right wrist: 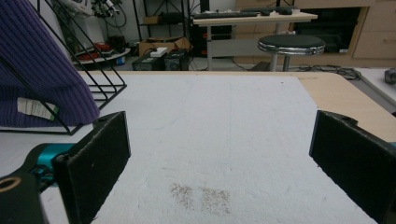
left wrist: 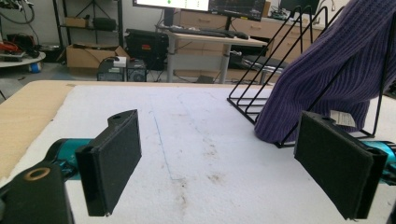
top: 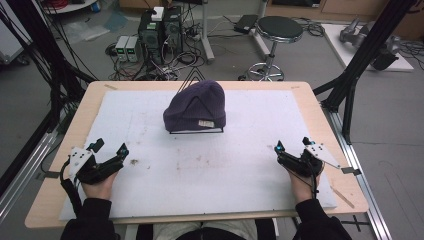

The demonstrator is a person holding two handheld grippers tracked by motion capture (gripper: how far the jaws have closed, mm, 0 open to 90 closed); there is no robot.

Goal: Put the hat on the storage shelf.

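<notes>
Both grippers, left (top: 111, 148) and right (top: 291, 145), rest spread wide short of the hat (top: 196, 106), whose wire rack (left wrist: 261, 100) ahead could snag a jaw.

A white foam mat (top: 250, 170) covers most of the wooden worktop (top: 320, 120), leaving bare wood along its edges. Beyond the worktop's far edge, a round black stool (top: 279, 29) and two computer towers (top: 160, 30) stand on the floor among loose cables.
</notes>
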